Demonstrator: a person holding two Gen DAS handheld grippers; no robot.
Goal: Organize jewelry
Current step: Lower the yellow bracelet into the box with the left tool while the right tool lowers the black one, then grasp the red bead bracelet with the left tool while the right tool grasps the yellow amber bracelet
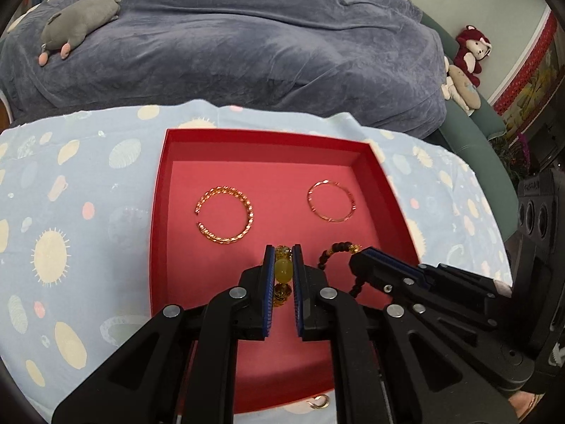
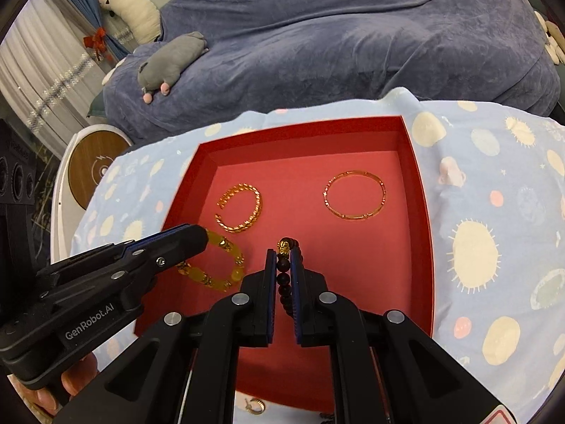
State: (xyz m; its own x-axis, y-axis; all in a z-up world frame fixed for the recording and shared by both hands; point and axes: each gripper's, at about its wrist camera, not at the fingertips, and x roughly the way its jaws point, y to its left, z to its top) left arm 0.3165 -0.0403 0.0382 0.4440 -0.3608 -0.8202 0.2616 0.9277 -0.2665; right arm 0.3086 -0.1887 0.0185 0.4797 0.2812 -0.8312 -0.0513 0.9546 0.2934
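Note:
A red box [image 1: 160,190] [image 2: 420,190] lies open on the patterned cloth. In it lie a twisted gold bangle [image 1: 243,202] [image 2: 255,208] at the left and a thin gold bangle [image 1: 349,201] [image 2: 381,194] at the right. My left gripper [image 1: 282,252] is shut on a yellow bead bracelet [image 1: 282,270] [image 2: 226,243] just above the box floor. My right gripper [image 2: 283,256] is shut on a dark bead bracelet [image 2: 284,274] [image 1: 323,259] with a gold charm, beside the left one.
A small gold earring [image 1: 319,402] [image 2: 256,406] lies on the cloth just in front of the box. A blue-grey covered sofa [image 1: 247,42] with a grey plush toy [image 1: 81,17] stands behind. A round wooden-topped stand [image 2: 95,168] is at the left.

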